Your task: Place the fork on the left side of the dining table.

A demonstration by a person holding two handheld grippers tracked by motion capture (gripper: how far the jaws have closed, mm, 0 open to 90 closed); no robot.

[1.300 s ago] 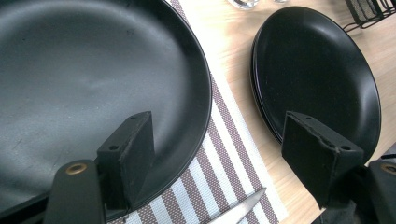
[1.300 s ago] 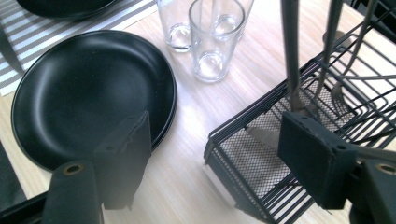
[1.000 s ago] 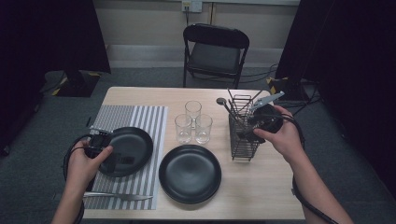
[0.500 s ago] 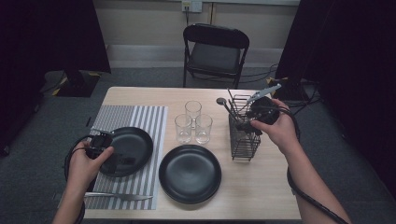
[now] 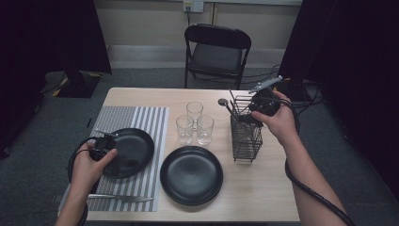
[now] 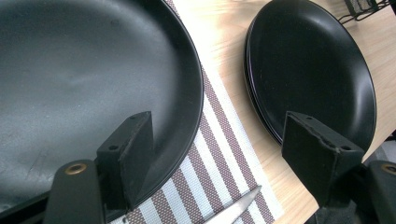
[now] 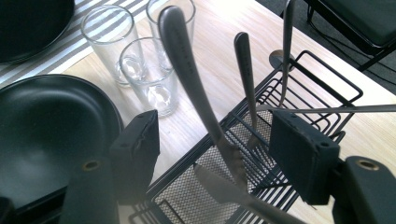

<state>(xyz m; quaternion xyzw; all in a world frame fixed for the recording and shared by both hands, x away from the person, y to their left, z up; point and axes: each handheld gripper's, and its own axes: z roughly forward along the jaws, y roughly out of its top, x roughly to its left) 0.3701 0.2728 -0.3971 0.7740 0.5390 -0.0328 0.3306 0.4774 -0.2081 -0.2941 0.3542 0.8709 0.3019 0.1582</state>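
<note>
Work in hand: a place setting is being laid out on the tabletop, as judged from the cutlery being reached for.
Right hand-held gripper: held above the wire cutlery rack; its jaws have just been closing but stand apart, with a utensil handle between them, not yet pressed.
Left hand-held gripper: jaws apart, one pad over the rim of the plate on the mat; nothing is clamped.
Done so far: one plate is set on the striped placemat, a knife lies at its near edge, a second plate sits beside it.
Left to do: a utensil is to be gripped, lifted out and laid by a plate; the three glasses stand together, apparently unplaced.
</note>
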